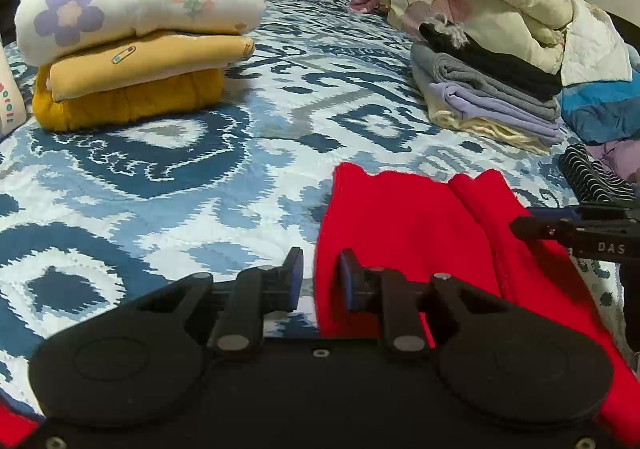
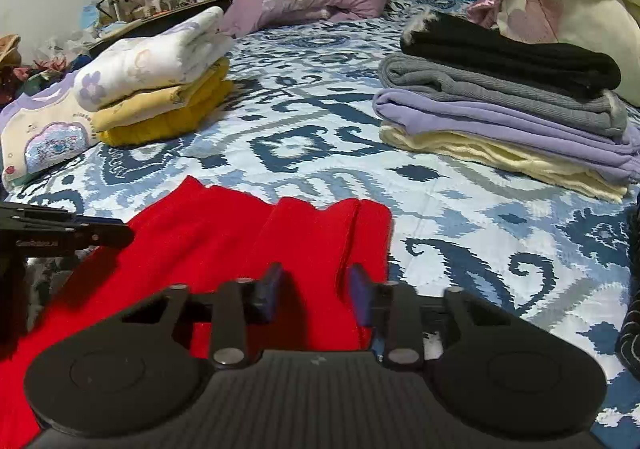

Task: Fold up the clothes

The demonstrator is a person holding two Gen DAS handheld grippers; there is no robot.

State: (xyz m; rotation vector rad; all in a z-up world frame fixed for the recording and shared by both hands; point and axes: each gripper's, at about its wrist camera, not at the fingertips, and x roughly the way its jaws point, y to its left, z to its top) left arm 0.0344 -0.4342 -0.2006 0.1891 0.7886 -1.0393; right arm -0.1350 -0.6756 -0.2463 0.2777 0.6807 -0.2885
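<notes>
Step in hand: the red garment (image 2: 256, 249) is laid flat on the bed (image 1: 200, 185), partly folded lengthwise with a ridge along one side; a further fold is judged to be in preparation.
Left gripper (image 1: 320, 279): its fingers are held a narrow gap apart, straddling the near left edge of the red cloth; no pinch on the cloth can be made out.
Right gripper (image 2: 316, 289): its fingers are set slightly apart over the near right edge, cloth seen between them; whether it is pressed cannot be told.
Next move: both near corners would need to be gripped firmly and carried toward the far hem, evenly.
Surroundings: beyond the fingers, a yellow-and-white folded stack (image 1: 136, 49) on the left and a black-grey-lilac folded stack (image 2: 508, 109) on the right.
Hidden: the garment's near end is covered by both gripper bodies; its type cannot be determined.
</notes>
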